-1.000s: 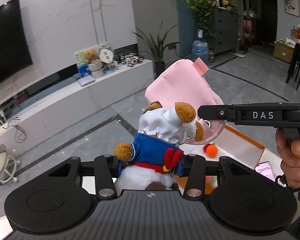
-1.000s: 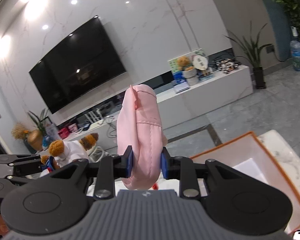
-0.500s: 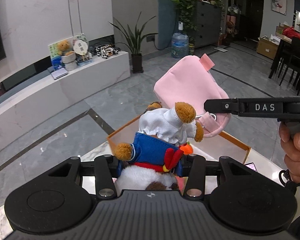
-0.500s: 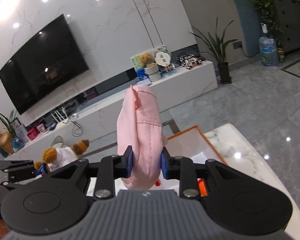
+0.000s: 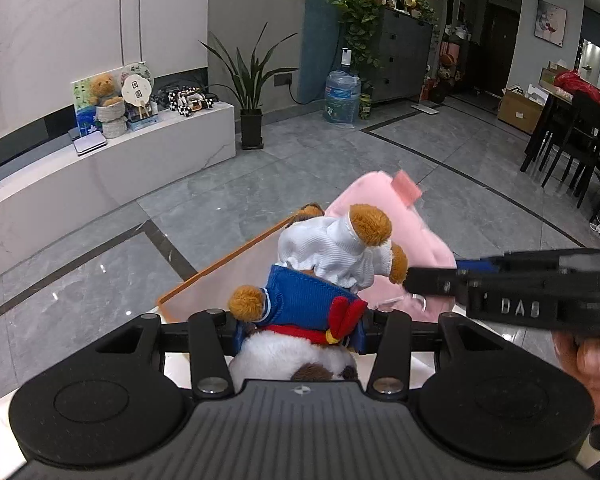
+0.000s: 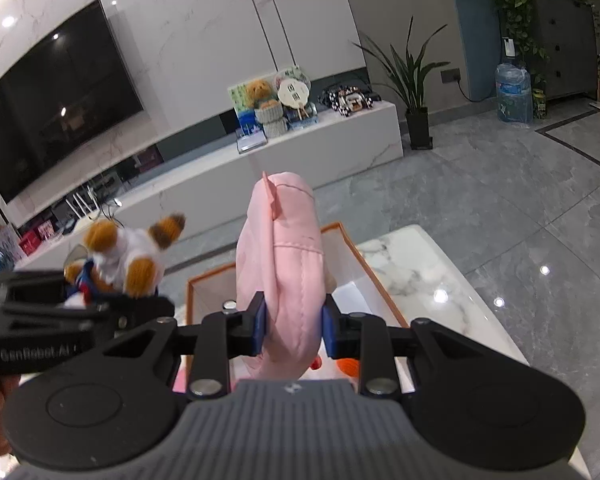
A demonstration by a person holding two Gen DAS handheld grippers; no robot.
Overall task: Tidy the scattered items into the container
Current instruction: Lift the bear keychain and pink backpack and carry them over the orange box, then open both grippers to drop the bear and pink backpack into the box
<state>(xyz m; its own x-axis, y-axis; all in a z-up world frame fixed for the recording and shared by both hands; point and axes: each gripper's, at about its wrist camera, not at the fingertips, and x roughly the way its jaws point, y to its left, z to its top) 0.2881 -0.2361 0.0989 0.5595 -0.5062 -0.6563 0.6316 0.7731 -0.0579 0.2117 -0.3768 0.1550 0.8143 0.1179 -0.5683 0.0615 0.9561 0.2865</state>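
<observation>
The left gripper (image 5: 300, 330) was clamped on a plush dog (image 5: 320, 276) in a blue sailor top, its blue pads squeezing the toy's body while the head stuck out beyond the fingertips. The right gripper (image 6: 294, 330) gripped a pink pouch (image 6: 282, 264), which stood up between and past its fingers (image 6: 259, 326). Beyond and below both sets of fingers lay the orange-rimmed container (image 6: 342, 226) on the marble table (image 6: 412, 264)
</observation>
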